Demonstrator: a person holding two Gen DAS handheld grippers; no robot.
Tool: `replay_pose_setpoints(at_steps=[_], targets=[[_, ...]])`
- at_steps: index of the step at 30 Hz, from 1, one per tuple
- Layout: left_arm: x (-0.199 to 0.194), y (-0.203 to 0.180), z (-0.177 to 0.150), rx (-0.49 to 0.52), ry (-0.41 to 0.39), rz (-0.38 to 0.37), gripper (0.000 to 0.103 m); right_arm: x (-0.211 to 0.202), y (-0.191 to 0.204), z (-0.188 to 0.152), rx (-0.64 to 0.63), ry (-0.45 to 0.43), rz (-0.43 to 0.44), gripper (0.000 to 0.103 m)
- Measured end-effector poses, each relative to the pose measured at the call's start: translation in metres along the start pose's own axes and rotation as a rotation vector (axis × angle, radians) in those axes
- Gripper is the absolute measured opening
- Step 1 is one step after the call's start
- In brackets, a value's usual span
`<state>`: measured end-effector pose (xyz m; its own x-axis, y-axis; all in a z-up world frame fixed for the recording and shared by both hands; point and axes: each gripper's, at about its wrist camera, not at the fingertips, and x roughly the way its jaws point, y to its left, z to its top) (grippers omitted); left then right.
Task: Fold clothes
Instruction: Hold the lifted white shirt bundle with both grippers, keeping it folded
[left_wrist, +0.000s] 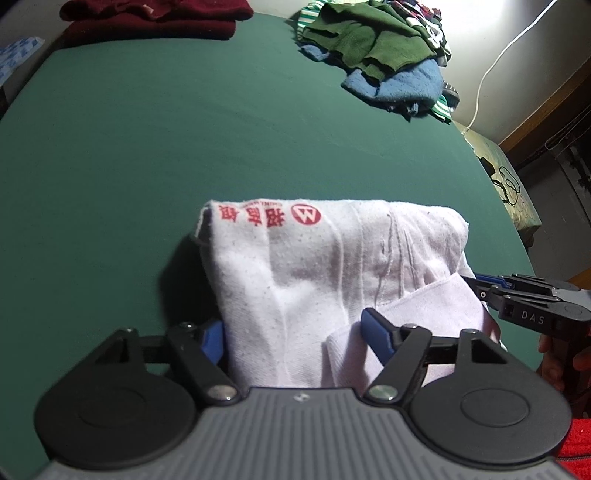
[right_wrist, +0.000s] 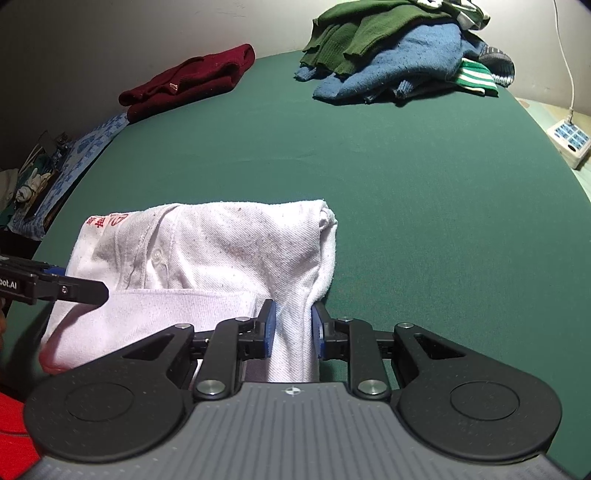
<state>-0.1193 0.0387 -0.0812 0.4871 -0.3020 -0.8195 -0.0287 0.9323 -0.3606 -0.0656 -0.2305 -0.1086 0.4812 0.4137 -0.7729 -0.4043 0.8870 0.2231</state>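
A folded white shirt with red printed characters lies on the green tabletop, close to the near edge. My left gripper straddles the shirt's near left part. Its blue pads stand wide apart with cloth between them, and I see no pinch. My right gripper is shut on a bunched ridge of the shirt at its near right corner. In the left wrist view the right gripper comes in from the right edge. The left gripper's fingertips show at the left of the right wrist view.
A folded maroon garment lies at the far left of the table. A heap of green, blue and striped clothes sits at the far right. Beyond the right edge are a power strip and a white cable. A hand holds the right gripper.
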Motion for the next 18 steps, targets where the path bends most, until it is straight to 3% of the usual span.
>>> replay_pose_setpoints(at_steps=[8, 14, 18], targets=[[-0.002, 0.0, -0.005, 0.009, -0.029, 0.019, 0.066, -0.001, 0.003, -0.001, 0.003, -0.015, -0.018, 0.02], [-0.006, 0.013, -0.004, -0.043, -0.047, 0.003, 0.046, -0.001, 0.003, 0.0, 0.005, -0.005, -0.001, 0.012], [-0.006, 0.012, -0.005, -0.043, -0.049, 0.009, 0.043, 0.0, 0.004, 0.002, 0.004, 0.002, 0.003, 0.012]])
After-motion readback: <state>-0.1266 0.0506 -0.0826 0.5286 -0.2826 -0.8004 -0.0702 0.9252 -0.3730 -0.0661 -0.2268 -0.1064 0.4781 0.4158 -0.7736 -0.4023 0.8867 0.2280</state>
